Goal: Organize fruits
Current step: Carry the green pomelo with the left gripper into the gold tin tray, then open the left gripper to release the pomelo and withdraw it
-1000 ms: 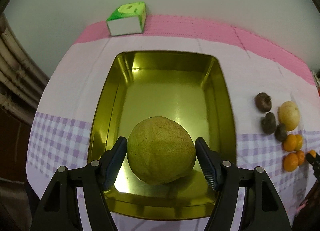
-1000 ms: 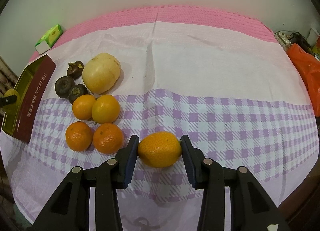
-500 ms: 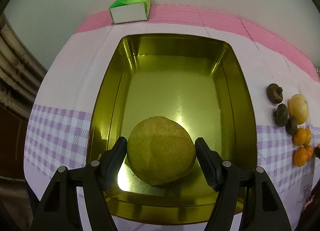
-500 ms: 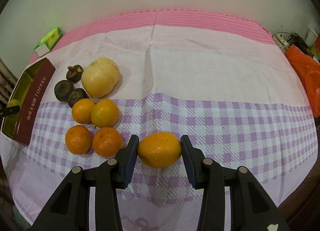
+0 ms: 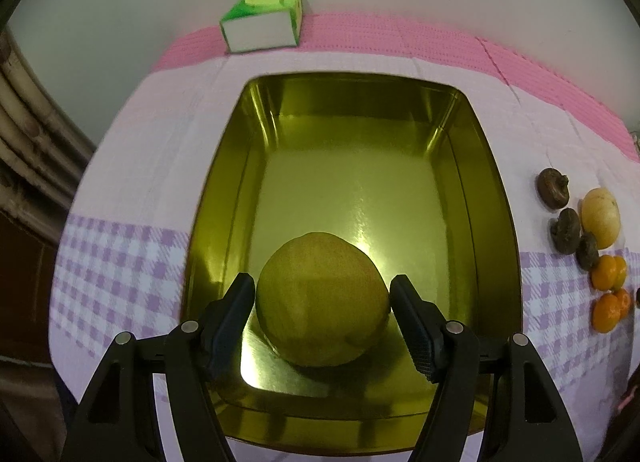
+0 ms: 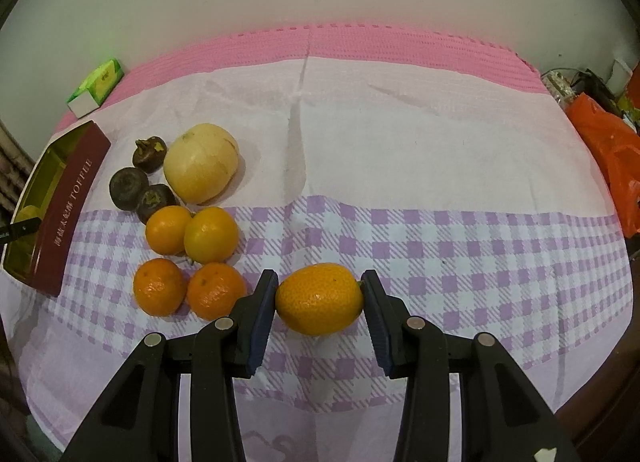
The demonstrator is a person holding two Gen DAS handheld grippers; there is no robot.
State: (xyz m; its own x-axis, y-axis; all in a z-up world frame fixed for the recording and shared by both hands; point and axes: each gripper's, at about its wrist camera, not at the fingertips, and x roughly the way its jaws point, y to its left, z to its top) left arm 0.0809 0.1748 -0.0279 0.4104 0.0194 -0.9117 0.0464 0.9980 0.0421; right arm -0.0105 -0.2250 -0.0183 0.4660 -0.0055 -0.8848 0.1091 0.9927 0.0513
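In the left wrist view a big yellow-green round fruit (image 5: 320, 302) hangs low over the near end of an open gold tin (image 5: 224, 198). My left gripper (image 5: 322, 292) is shut on the fruit, one pad on each side. In the right wrist view my right gripper (image 6: 320, 298) is shut on an oval orange (image 6: 320, 302), held just above the checked cloth. To its left lie several more oranges (image 6: 208, 236), a pale yellow fruit (image 6: 202, 168) and three dark brown fruits (image 6: 129, 182). The tin's red side (image 6: 68, 206) shows at the far left.
A green and white box (image 5: 262, 20) stands behind the tin on the pink strip of the tablecloth (image 6: 400, 142). An orange plastic bag (image 6: 612, 154) and some clutter sit off the table's right edge. A wall runs along the back.
In the left wrist view the tin has slid to lie more fully under the held fruit, which stays fixed between the pads. The right wrist view is almost the same, orange still gripped.
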